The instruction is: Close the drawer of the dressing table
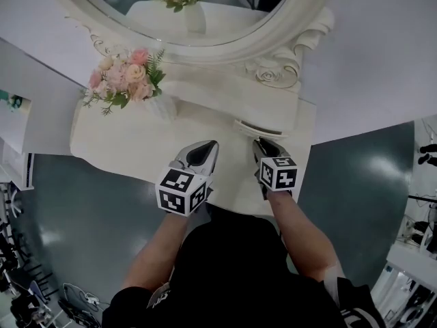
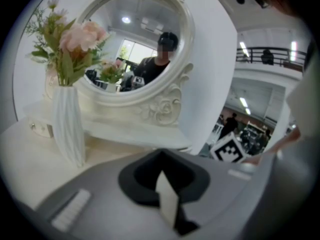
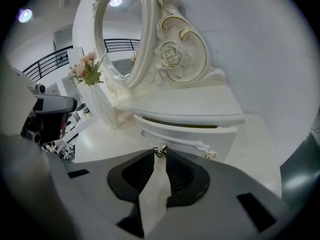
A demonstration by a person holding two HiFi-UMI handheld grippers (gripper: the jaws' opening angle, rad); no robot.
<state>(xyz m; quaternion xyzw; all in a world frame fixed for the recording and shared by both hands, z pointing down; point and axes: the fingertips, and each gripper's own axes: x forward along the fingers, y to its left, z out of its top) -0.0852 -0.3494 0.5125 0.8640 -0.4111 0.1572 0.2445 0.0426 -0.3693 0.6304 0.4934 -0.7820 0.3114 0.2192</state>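
- Drawer (image 3: 190,136) of the dressing table sits toward the back right corner of the table top (image 1: 123,142), tucked under the small shelf at the foot of the oval mirror (image 3: 122,34) and below its carved rose.
- It is cream white with a curved front, raised moulding with gold touches and a small silvery knob (image 3: 160,150) in the middle.
- It stands out a little from the shelf, and I can see a dark gap along its top edge.
- My right gripper (image 3: 160,156) has its fingertips closed on that knob, one on each side.
- My left gripper (image 2: 160,156) hangs over the front edge of the table top, jaws together and holding nothing.
- A white ribbed vase (image 2: 67,129) of pink flowers stands near the back left corner.
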